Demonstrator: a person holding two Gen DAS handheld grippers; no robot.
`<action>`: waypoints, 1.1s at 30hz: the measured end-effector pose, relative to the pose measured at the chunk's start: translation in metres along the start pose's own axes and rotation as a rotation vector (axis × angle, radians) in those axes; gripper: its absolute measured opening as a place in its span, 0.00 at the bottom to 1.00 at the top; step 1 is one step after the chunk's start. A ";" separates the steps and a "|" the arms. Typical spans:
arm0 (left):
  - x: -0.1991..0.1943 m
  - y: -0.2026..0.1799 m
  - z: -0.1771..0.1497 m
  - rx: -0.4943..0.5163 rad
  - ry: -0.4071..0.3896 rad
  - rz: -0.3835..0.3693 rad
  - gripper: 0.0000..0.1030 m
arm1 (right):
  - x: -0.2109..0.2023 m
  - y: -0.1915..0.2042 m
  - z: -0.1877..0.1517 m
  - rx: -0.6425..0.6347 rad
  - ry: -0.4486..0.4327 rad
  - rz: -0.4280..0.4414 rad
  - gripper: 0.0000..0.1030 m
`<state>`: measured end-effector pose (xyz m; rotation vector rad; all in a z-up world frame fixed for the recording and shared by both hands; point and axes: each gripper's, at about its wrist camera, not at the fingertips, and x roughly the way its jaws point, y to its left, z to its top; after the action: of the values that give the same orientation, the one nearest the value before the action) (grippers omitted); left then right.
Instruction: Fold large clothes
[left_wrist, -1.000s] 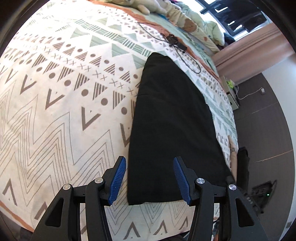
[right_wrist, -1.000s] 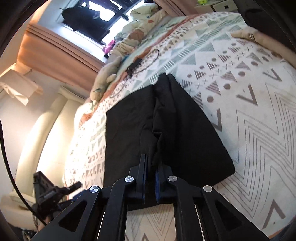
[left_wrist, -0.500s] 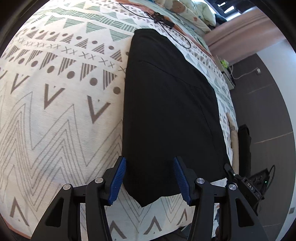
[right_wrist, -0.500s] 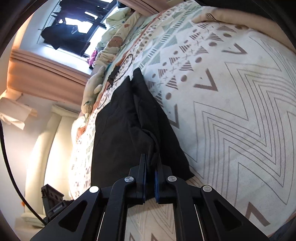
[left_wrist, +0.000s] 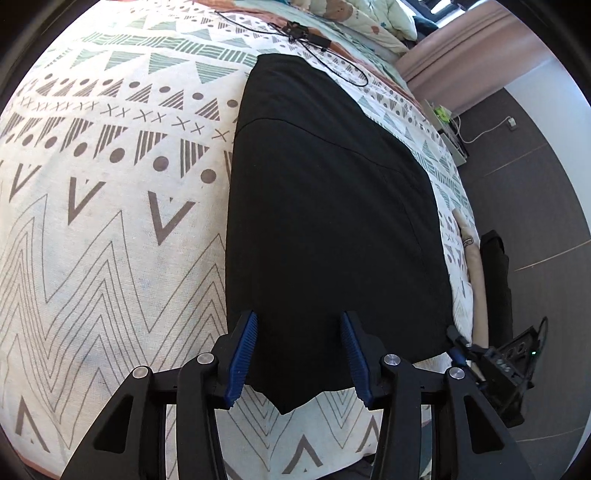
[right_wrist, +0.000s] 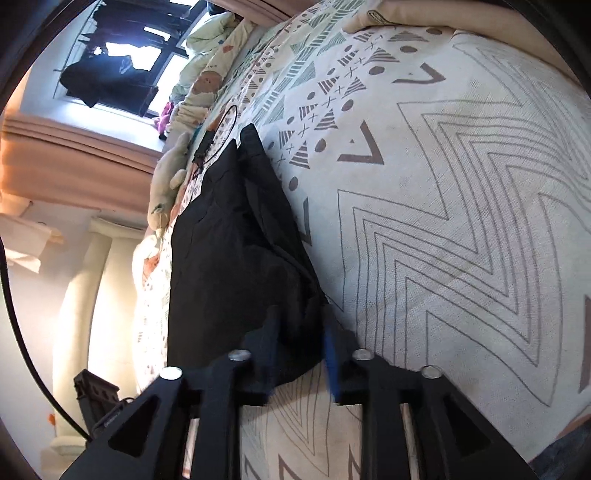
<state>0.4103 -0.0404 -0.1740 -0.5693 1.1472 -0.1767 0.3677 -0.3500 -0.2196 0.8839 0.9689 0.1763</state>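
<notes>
A long black garment (left_wrist: 325, 203) lies folded lengthwise on the patterned bedspread (left_wrist: 110, 221), running away from me. In the left wrist view my left gripper (left_wrist: 299, 317) is open, its blue pads either side of the garment's near end, where a small point of cloth hangs toward me. In the right wrist view the same black garment (right_wrist: 229, 266) shows a raised fold along its right side. My right gripper (right_wrist: 301, 317) is open and blurred, its fingers straddling the garment's near corner.
A black cable with a charger (left_wrist: 325, 55) lies just past the garment's far end, beside a plush toy (right_wrist: 166, 177) and a quilt (left_wrist: 362, 22). A person's bare limb (left_wrist: 471, 258) rests at the bed's right edge above dark floor (left_wrist: 535, 184).
My right gripper was shut on the garment's fold and has now opened around it. My left gripper has moved in over the garment's near end, staying open.
</notes>
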 end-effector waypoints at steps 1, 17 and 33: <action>0.000 0.000 0.000 0.000 0.000 -0.001 0.47 | -0.003 0.001 0.000 -0.006 -0.002 -0.009 0.55; -0.001 0.007 -0.009 0.008 0.014 0.022 0.47 | 0.036 -0.010 0.002 0.074 0.083 0.039 0.60; -0.024 0.004 -0.022 0.043 -0.043 0.044 0.15 | 0.014 0.002 -0.018 0.038 0.061 0.098 0.13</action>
<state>0.3802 -0.0343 -0.1624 -0.5076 1.1106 -0.1500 0.3622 -0.3313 -0.2320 0.9665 0.9890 0.2709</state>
